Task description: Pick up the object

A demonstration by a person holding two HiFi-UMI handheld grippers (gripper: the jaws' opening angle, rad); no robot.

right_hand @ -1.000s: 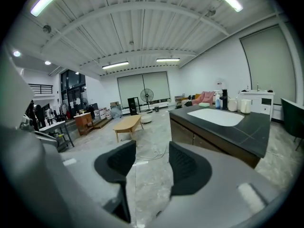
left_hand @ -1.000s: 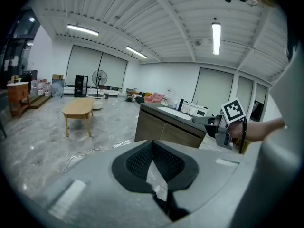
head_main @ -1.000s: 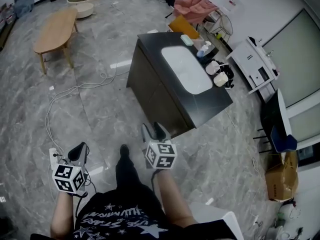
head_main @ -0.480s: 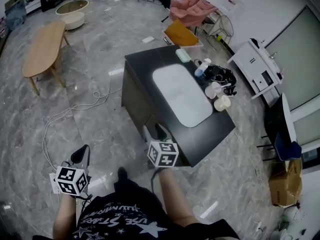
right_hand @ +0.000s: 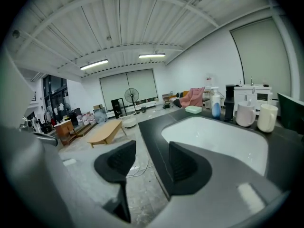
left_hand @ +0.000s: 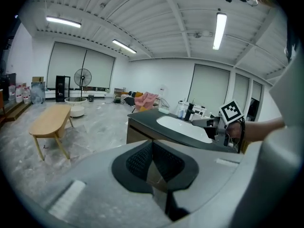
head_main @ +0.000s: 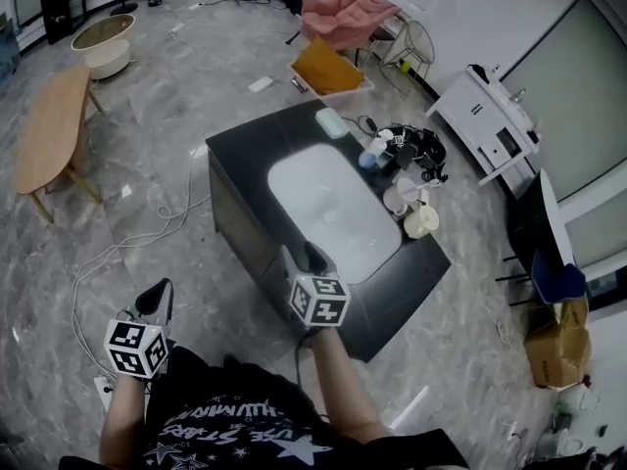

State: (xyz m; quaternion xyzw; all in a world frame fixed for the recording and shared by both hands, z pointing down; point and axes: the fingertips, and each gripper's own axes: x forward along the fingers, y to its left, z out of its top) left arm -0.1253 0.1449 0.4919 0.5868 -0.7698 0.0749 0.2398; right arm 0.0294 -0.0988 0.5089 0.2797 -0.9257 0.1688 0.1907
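Observation:
A black counter [head_main: 392,287] with a white sink basin [head_main: 333,213] stands before me. Along its far side sit two pale mugs [head_main: 421,221], a blue-and-white bottle [head_main: 370,157], a green soap dish [head_main: 331,122] and dark clutter [head_main: 416,150]. My right gripper [head_main: 302,253] hovers open at the counter's near edge, nothing between its jaws; in its own view the right gripper [right_hand: 148,158] faces the basin [right_hand: 223,137], with the mugs [right_hand: 266,117] beyond. My left gripper [head_main: 157,294] hangs shut and empty over the floor, left of the counter. In its own view the left gripper [left_hand: 152,148] has its pads pressed together.
A wooden bench table [head_main: 44,140] and a round tub [head_main: 98,37] stand at the far left. A white cable [head_main: 127,243] lies on the marble floor. A white cabinet [head_main: 485,120], a cardboard box [head_main: 554,341] and pink cloth [head_main: 338,18] lie beyond the counter.
I have walked up to the counter, which now sits closer and more central. The right gripper has gone from over the floor to the counter's near edge. Neither gripper changed state.

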